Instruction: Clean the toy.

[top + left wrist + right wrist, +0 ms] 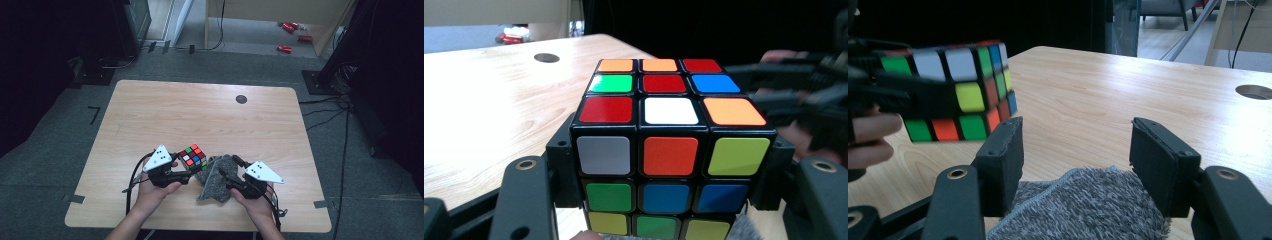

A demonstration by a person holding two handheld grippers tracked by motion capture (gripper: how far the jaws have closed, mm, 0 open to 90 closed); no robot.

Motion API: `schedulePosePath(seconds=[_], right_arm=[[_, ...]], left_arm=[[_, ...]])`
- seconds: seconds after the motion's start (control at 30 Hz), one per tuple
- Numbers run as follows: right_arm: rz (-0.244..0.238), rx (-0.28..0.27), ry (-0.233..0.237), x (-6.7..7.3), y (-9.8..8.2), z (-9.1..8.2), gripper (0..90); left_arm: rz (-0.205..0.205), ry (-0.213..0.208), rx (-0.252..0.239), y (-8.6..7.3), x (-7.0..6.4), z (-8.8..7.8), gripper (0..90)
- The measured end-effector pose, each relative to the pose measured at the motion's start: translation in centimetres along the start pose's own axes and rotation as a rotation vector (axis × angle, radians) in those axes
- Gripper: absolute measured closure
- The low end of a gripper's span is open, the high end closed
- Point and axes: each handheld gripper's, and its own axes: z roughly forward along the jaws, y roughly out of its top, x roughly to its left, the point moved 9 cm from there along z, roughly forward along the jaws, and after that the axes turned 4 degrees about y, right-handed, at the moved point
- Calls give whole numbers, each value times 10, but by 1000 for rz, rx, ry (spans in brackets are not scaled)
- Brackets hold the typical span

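A scrambled Rubik's cube (194,157) (669,150) is held just above the wooden table (200,115), near its front edge. My left gripper (191,169) (669,172) is shut on it, one jaw pressed against each side of the cube. A crumpled grey cloth (215,181) (1083,210) lies on the table just right of the cube. My right gripper (229,169) (1075,150) hovers over the cloth with its jaws apart. Its pads touch nothing, and the cloth lies below the gap between them. The cube (955,95) floats to the left in the right gripper view.
A dark round hole (241,99) (1254,91) sits in the table's far right part. Bare wood stretches behind the cube. Cables (345,130) run over the floor right of the table, and small red objects (290,35) lie on the floor far behind.
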Motion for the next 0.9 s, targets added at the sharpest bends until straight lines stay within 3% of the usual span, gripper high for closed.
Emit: schedulePosePath(seconds=[0.5,0.63,0.9], right_arm=[[5,-25,18,10,10,-3,388],[15,-28,19,10,11,-2,382],[21,-23,33,15,12,-1,368]], left_arm=[[194,75,63,-15,-8,10,349],[231,83,73,-18,-10,13,349],[265,92,83,-21,-11,16,349]])
